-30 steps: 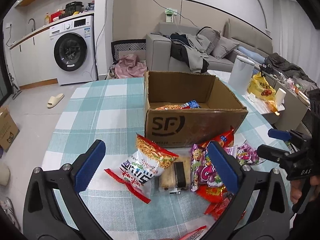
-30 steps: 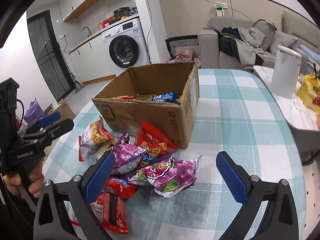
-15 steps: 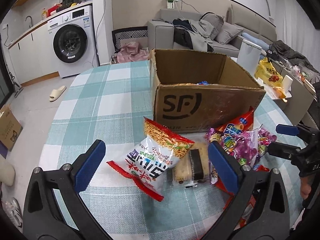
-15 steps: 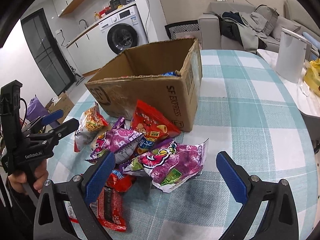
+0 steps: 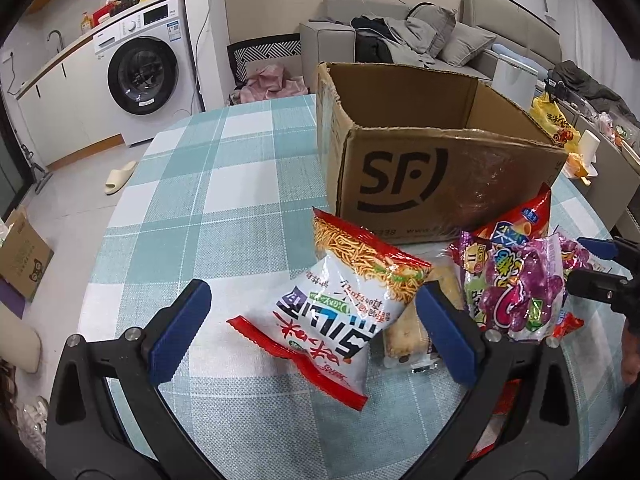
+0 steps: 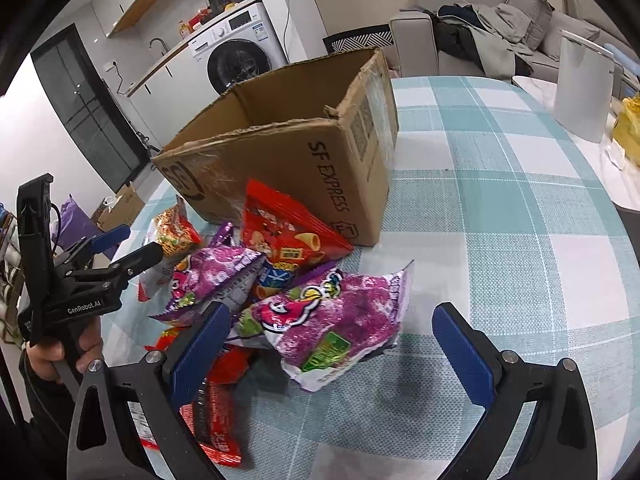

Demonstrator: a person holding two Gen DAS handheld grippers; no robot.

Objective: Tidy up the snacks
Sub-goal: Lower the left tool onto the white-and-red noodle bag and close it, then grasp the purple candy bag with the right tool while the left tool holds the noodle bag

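**Grippers poised over a heap of snack bags beside the shipping box**

On a table covered in a teal-and-white check cloth, a pile of snack bags lies against the near wall of an open cardboard box. The left gripper hangs low with its jaws spread wide to either side of a white-and-red noodle snack bag, gripping nothing. A wrapped pastry lies just beside that bag, at 3 o'clock from it. The right gripper also has its jaws well apart, straddling a purple snack bag. At 12 o'clock from the purple bag, a red chip bag leans on the box. A hand at 9 o'clock in the right wrist view holds the left gripper's handle.
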